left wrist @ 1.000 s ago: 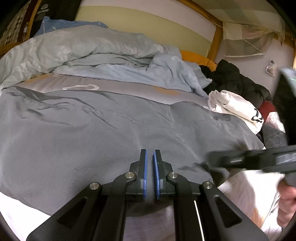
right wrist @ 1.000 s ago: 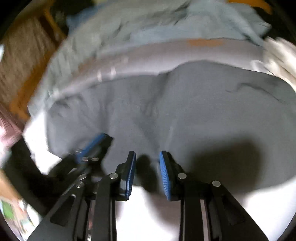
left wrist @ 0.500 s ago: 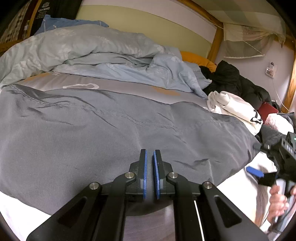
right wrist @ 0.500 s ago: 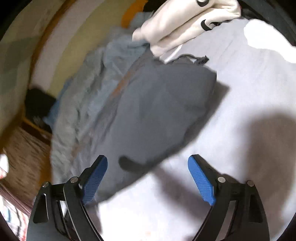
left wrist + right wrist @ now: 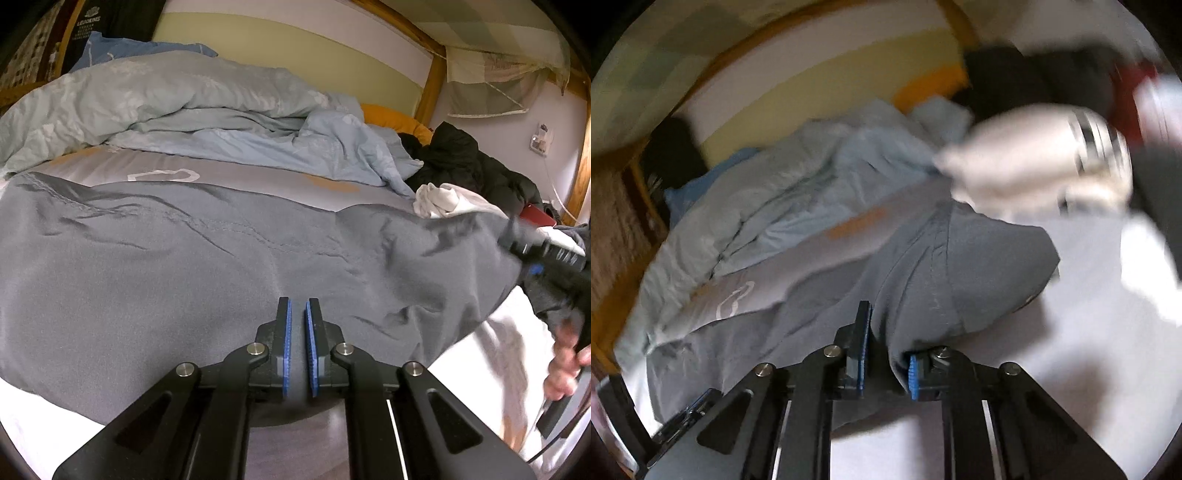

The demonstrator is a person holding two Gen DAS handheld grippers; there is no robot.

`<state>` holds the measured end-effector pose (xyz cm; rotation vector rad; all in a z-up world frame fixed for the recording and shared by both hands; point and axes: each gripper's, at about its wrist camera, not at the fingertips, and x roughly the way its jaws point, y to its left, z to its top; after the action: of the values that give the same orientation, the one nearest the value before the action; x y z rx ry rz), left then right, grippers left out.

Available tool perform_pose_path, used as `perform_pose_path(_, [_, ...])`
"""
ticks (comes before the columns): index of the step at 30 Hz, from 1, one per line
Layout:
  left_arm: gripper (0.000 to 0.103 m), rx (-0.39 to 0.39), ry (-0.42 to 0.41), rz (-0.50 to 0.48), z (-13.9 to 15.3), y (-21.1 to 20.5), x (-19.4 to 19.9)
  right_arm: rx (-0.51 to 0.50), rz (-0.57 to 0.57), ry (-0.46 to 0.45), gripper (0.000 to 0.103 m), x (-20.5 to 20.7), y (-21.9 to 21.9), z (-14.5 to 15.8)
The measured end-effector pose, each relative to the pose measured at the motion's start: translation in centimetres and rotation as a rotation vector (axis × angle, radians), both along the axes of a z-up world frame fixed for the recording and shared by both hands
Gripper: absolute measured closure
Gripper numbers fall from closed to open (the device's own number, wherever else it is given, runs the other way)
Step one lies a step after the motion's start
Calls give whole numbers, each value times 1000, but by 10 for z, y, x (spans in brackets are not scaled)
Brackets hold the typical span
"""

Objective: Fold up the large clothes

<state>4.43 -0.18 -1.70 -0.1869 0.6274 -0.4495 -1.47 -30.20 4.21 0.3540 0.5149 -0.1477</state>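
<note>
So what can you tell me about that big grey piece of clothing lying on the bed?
The grey garment is thin, smooth, matte cloth with a stitched seam and soft wrinkles. It lies spread across the bed sheet, in front of a rumpled pale blue duvet. The left gripper pinches its near edge; the right gripper is closing on a bunched fold at its other end.

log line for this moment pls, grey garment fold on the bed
left gripper: shut on grey garment near edge | right gripper: jaws closing on garment's far end, cloth between pads | bed sheet: garment spread out
</note>
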Motion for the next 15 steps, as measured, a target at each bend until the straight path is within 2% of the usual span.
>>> perform_pose_path(2, [92, 26, -21, -8, 8, 3, 1, -91, 58, -54, 86, 0, 28, 28])
perform_pose_path(4, [91, 114, -90, 54, 26, 13, -2, -175, 127, -112, 86, -1, 61, 56])
perform_pose_path(6, [89, 46, -157, 93, 57, 45, -10, -254, 193, -146, 86, -1, 96, 79])
perform_pose_path(7, [84, 28, -198, 122, 72, 61, -16, -296, 231, -161, 86, -1, 117, 88])
perform_pose_path(8, [79, 41, -250, 185, 92, 79, -25, -314, 263, -174, 86, -3, 134, 94])
perform_pose_path(9, [71, 68, -291, 244, 107, 94, -31, -325, 312, -188, 86, -3, 155, 99])
perform_pose_path(11, [68, 102, -381, 364, 134, 129, -49, -332, 400, -199, 86, -5, 191, 101])
perform_pose_path(13, [68, 60, -431, 451, 148, 164, -63, -360, 480, -194, 86, -2, 232, 92])
perform_pose_path(15, [68, -4, -425, 491, 152, 196, -73, -358, 533, -187, 86, -2, 263, 77])
